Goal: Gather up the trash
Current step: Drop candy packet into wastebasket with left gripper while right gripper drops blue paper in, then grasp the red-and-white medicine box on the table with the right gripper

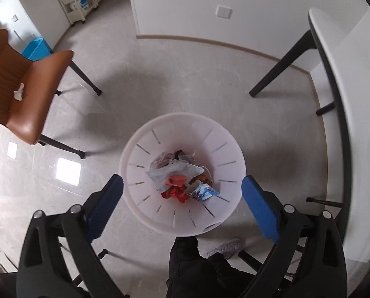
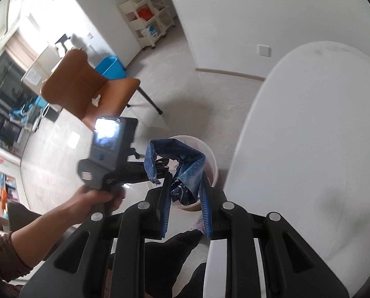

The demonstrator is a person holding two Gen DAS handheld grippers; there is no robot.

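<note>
The right gripper (image 2: 186, 193) pinches a blue wrapper (image 2: 185, 171) near the white bin (image 1: 182, 173). Hold it right over the bin, then let go. The left gripper (image 1: 182, 186) hangs wide and empty above the trash.

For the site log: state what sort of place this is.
Probably a home dining or living area: a brown leather chair beside a white table, a cream storage cart along the wall, and a white waste bin standing on the tiled floor.
</note>
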